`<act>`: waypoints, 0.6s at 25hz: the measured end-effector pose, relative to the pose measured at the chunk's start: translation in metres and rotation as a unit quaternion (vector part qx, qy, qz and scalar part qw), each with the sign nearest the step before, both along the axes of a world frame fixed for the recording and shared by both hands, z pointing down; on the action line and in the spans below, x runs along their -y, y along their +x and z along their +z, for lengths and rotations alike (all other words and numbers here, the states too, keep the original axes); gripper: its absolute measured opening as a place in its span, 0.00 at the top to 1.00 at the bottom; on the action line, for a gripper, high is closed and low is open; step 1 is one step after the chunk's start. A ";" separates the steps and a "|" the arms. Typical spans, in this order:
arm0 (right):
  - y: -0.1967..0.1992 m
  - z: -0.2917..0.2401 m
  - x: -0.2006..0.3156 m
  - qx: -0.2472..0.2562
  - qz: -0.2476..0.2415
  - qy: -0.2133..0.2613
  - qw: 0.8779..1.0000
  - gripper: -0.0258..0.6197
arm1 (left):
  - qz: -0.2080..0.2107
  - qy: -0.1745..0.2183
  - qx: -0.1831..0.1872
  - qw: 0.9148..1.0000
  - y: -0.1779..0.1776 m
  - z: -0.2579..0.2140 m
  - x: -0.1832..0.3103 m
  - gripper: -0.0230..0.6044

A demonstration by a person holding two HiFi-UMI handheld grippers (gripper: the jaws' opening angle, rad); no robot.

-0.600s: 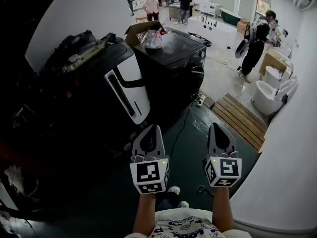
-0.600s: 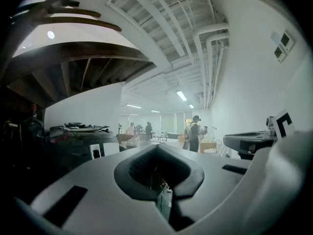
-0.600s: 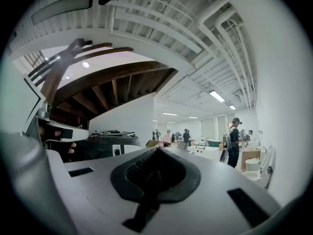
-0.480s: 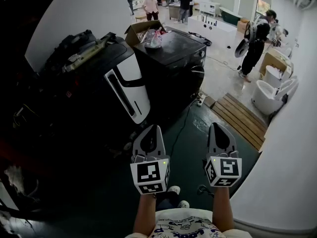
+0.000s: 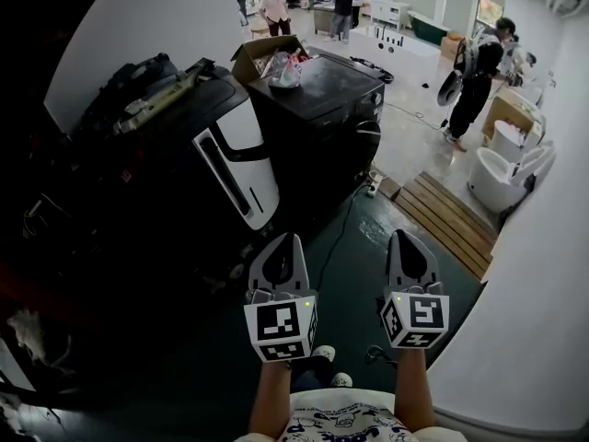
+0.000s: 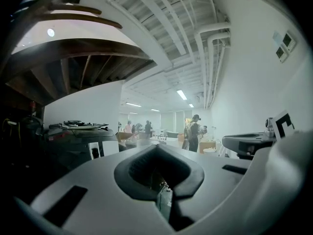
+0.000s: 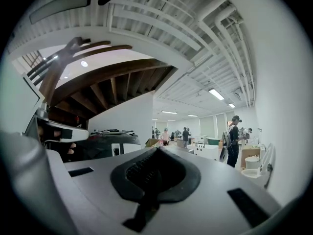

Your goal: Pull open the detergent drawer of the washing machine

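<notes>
The left claw (image 5: 279, 243) and the right claw (image 5: 409, 239) are both closed and hold nothing. The big black washing machine (image 5: 175, 145) stands ahead on the left, well apart from them. Its long white plastic panel (image 5: 241, 168) is likely the drawer: hard, smooth, light. Grab its edge.

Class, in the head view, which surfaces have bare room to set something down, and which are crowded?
Free: the black machine's top right of the cardboard box; the dark floor between that machine and the wooden pallet, crossed by one cable. Crowded: the nearer machine's top, piled with bags.
</notes>
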State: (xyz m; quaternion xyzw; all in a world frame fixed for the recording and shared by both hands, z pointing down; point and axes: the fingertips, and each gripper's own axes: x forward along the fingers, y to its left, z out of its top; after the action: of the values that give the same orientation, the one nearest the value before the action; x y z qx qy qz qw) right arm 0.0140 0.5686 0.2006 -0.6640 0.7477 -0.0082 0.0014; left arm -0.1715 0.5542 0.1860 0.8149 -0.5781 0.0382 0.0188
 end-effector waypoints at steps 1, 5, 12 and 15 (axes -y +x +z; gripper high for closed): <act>0.000 0.000 0.003 0.006 0.001 0.002 1.000 0.94 | 0.000 -0.001 0.000 1.000 -0.001 0.000 0.003 0.94; -0.004 -0.001 0.016 0.018 -0.002 0.010 1.000 0.93 | 0.003 -0.001 -0.002 1.000 -0.006 0.002 0.018 0.94; -0.031 -0.003 0.053 0.031 -0.045 0.019 0.998 0.54 | 0.008 0.001 -0.004 1.000 -0.020 0.003 0.059 0.94; -0.038 0.000 0.066 0.032 -0.046 0.020 0.998 0.52 | 0.012 0.001 -0.003 1.000 -0.025 0.007 0.074 0.94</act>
State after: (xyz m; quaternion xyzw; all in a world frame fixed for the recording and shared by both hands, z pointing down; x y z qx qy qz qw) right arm -0.0238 0.5021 0.2009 -0.6284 0.7768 -0.0142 0.0383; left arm -0.1961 0.4803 0.1933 0.8217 -0.5685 0.0355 0.0191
